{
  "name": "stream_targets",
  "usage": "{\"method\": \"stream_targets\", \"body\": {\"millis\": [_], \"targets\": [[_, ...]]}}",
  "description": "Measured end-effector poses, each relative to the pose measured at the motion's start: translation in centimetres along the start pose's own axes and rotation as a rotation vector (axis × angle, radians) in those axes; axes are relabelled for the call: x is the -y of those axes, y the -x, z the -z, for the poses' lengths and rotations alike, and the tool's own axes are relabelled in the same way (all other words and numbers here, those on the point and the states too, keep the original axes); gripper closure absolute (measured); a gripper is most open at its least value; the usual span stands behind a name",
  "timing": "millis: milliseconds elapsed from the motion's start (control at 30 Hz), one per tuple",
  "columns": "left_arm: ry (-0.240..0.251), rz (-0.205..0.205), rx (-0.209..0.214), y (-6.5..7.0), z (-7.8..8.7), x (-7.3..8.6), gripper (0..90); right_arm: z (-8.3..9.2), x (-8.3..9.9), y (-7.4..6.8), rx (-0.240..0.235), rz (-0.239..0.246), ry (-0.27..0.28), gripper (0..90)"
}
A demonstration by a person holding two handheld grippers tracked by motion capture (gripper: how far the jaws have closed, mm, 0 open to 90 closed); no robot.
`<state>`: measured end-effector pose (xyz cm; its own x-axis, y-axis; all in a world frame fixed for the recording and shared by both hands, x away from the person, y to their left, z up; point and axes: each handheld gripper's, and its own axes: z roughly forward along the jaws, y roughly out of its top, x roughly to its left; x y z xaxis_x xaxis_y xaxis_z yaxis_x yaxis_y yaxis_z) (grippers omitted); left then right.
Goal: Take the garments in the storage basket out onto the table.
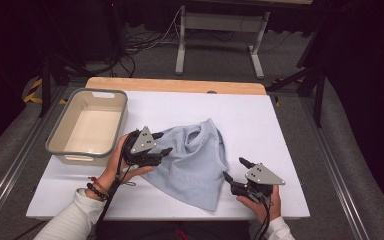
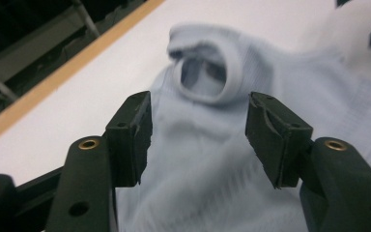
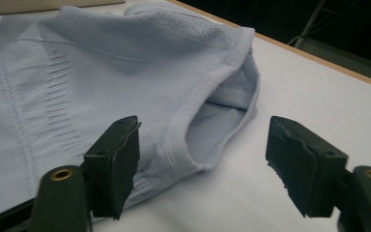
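A light blue knit top (image 1: 195, 160) lies crumpled on the white table (image 1: 270, 125). My left gripper (image 1: 162, 145) hovers at the garment's left edge, held in a hand with a beaded bracelet. Seen in the left gripper view, its jaws (image 2: 198, 116) stand open over the fabric (image 2: 207, 169), pointing toward a ribbed round opening (image 2: 207, 72). My right gripper (image 1: 235, 168) sits at the garment's lower right edge. Its jaws (image 3: 203, 130) are open around a ribbed armhole edge (image 3: 193, 145) without pressing on it.
A grey-rimmed beige bin (image 1: 60, 130) stands on the table's left side, close to the left hand. A wooden strip (image 1: 175, 85) runs along the table's far edge. Beyond it stand a metal frame (image 1: 220, 30) and loose cables on the floor.
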<state>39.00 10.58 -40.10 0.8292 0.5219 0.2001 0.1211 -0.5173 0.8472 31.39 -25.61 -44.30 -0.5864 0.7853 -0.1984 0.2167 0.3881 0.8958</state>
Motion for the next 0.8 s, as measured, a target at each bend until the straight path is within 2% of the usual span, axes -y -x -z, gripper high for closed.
{"method": "stream_targets", "body": {"millis": [67, 167, 267, 333, 400, 500, 533, 633, 667, 767, 800], "targets": [[-0.042, 0.006, 0.008, 0.0, -0.4, 1.2, 42.0, -0.3, -0.3, -0.2, -0.028, 0.003, -0.003, 34.3], [-0.135, -0.051, -0.031, 0.6, -0.8, 3.0, 40.9, -1.1, -0.7, -0.7, -0.059, 0.009, -0.023, 38.0], [-0.201, -0.068, -0.040, 1.0, -0.8, 4.7, 37.2, -2.1, -0.8, -1.1, -0.087, 0.025, -0.071, 39.5], [-0.218, -0.037, -0.048, 0.9, -0.4, 5.6, 32.9, -2.8, -0.8, -1.3, -0.105, 0.023, -0.100, 38.9], [-0.229, 0.009, -0.030, 0.7, 0.0, 6.4, 28.3, -3.4, -0.6, -1.3, -0.120, 0.017, -0.134, 38.8], [-0.244, 0.015, -0.023, 0.6, 0.3, 7.2, 26.3, -3.9, -0.4, -1.1, -0.145, 0.004, -0.160, 43.2], [-0.239, 0.029, -0.014, 0.5, 0.5, 7.4, 26.2, -3.9, -0.4, -1.0, -0.148, -0.002, -0.158, 45.2], [-0.235, 0.053, 0.007, 0.2, 0.6, 7.7, 25.8, -4.0, -0.4, -0.7, -0.153, -0.017, -0.179, 55.2], [-0.234, 0.056, 0.017, 0.1, 0.6, 7.9, 26.0, -4.0, -0.4, -0.7, -0.151, -0.015, -0.184, 60.3], [-0.230, 0.086, 0.061, -0.1, 0.6, 8.0, 31.7, -4.2, -0.4, -0.7, -0.145, -0.001, -0.210, 67.6], [-0.230, 0.098, 0.093, -0.3, 0.7, 8.1, 37.3, -4.1, -0.4, -0.7, -0.141, 0.004, -0.211, 71.5]]}}
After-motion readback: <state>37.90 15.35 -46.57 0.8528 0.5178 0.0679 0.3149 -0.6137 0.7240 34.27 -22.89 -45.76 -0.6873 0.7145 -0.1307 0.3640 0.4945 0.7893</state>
